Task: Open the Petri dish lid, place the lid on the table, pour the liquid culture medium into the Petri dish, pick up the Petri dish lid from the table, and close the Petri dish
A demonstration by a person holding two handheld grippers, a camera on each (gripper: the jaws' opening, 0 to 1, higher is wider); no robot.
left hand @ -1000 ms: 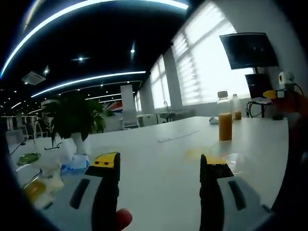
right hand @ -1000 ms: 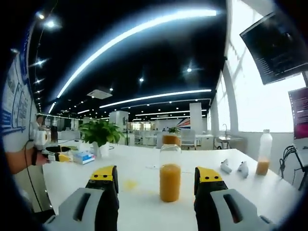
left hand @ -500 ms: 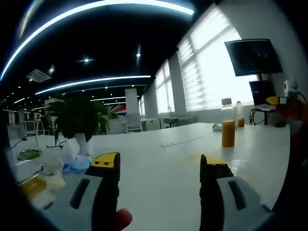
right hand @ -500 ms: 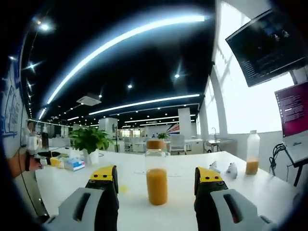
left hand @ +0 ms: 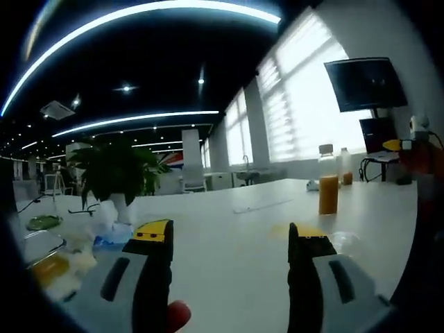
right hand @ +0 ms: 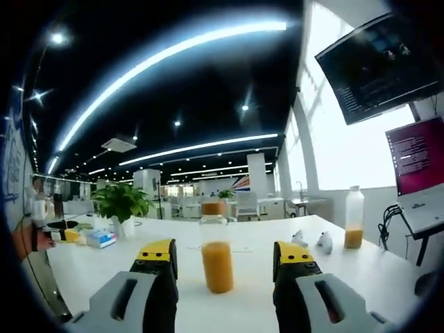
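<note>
Both my claws hang open and empty: ahead of my right claw [right hand: 220, 260] stands the bottle of orange medium [right hand: 217, 254], just beyond its jaws, while my left claw [left hand: 231, 239] must drop gently onto the Petri dish [left hand: 340, 241] just off its right jaw.

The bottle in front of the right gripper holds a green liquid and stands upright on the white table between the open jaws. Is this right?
Not quite. In the right gripper view the bottle holds orange liquid, not green. The rest stands: it is upright on the white table, seen between the open jaws of the right gripper.
</note>
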